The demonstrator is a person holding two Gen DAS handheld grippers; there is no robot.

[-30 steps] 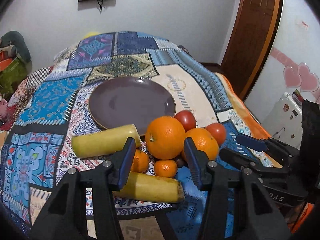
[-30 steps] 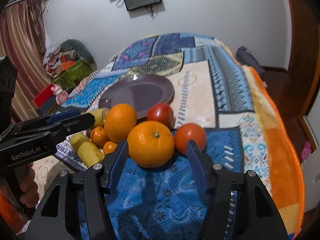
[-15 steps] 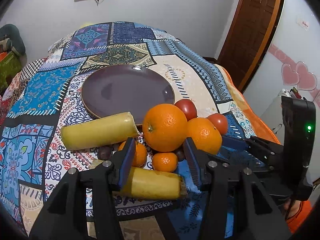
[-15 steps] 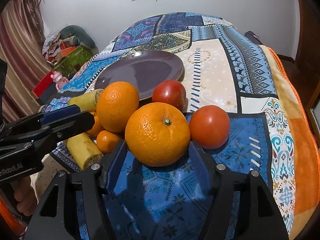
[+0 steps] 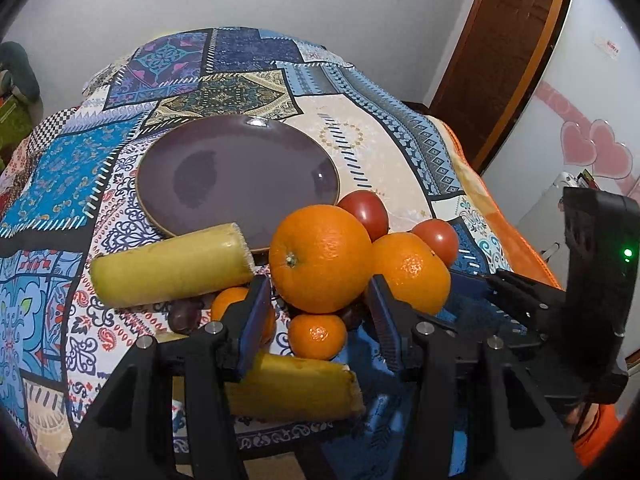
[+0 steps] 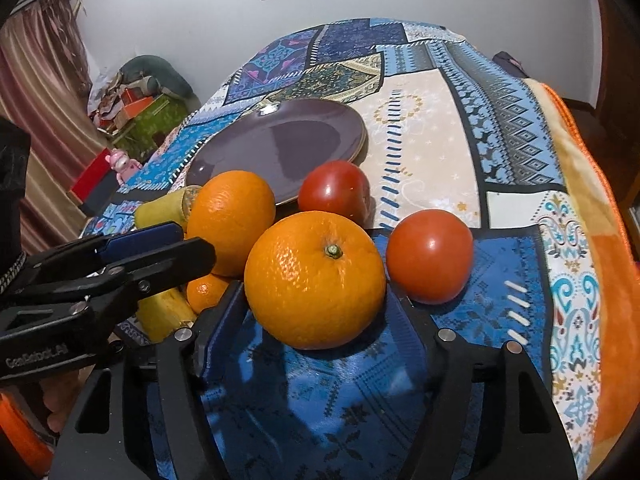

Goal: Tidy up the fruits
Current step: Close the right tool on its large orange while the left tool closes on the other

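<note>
A pile of fruit lies on the patterned blanket in front of an empty purple plate. My left gripper is open, its jaws either side of a large orange, just short of it. My right gripper is open, its jaws flanking a second large orange. Two tomatoes sit behind and right of it. Two yellow banana pieces, small mandarins and a dark grape lie low in the pile.
The blanket covers a bed, whose near edge drops off below the fruit. A wooden door and a white cabinet with pink hearts stand at the right. Clutter and a curtain are at the left.
Both grippers have moved forward toward the fruit. The right jaws now sit around the near orange, and the left jaws have closed in on the other large orange. The fruit has not moved.
</note>
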